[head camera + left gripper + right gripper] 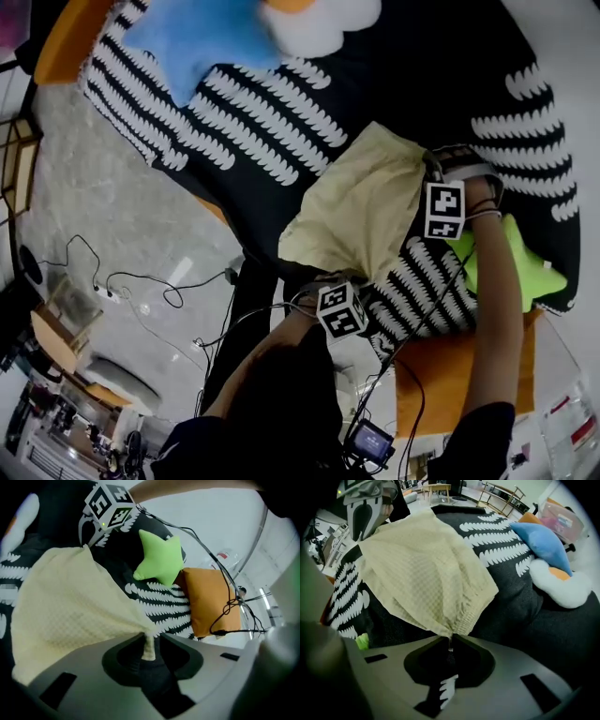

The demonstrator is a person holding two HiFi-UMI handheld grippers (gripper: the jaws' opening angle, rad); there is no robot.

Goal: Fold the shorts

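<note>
Shorts [361,202], one pale-yellow checked pair, lie spread over the black-and-white cover [272,122]. The left gripper [149,651] clamps one corner, the right gripper [450,641] the elastic waistband. Two star cushions sit nearby: a green cushion [161,557] and a blue cushion [192,42].

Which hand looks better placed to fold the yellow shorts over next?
Probably right: the right tool pinches the shorts at the waistband corner, cloth spread before it; the left tool pinches a corner near the blanket edge.
</note>
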